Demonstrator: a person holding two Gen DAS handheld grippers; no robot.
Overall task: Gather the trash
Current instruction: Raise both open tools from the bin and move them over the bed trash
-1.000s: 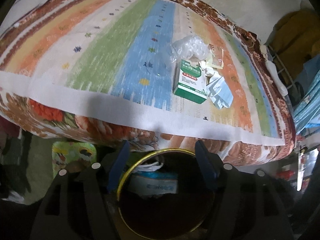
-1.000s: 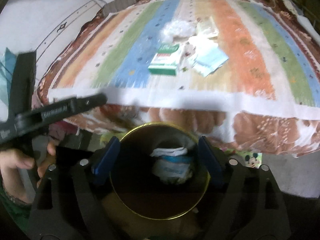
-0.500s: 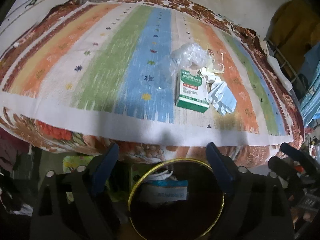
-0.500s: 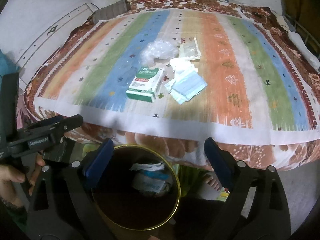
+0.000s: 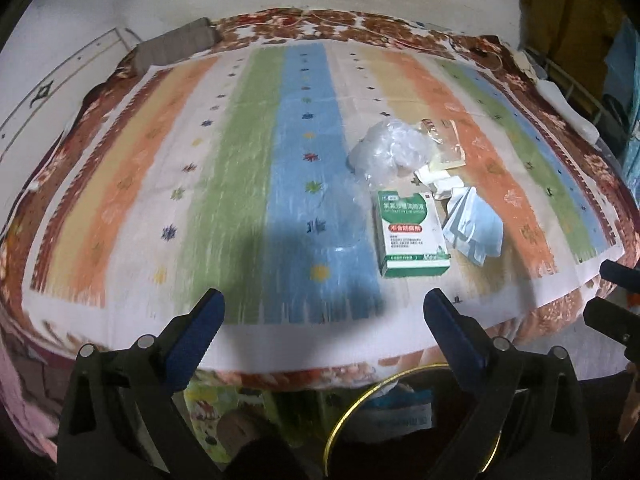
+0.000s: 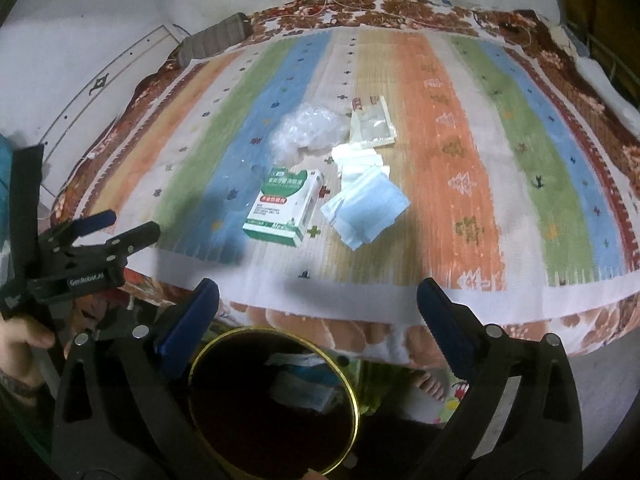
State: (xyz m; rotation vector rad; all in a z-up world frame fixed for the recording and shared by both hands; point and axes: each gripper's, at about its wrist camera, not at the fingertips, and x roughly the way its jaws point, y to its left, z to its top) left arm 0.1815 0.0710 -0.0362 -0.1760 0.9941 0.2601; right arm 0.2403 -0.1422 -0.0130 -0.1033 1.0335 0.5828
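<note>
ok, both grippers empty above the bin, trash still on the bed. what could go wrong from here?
1. The crumpled clear plastic is see-through and springy; pads may slip off it or snag the bedspread.
2. The green-and-white box, blue-white packet and flat sachet lie close together, so grabbing one could drag a neighbour.
3. The bin sits low beside the bed edge; a light wrapper released high may miss its rim.

From the foot of the bed [image 5: 132, 184], my two wrist cameras look steeply down past each tool's fingers, the left from slightly farther left, both sharing the striped cover, the green-and-white box [image 5: 412, 232] [image 6: 286, 208] and the gold-rimmed bin [image 6: 352, 396] below.
</note>
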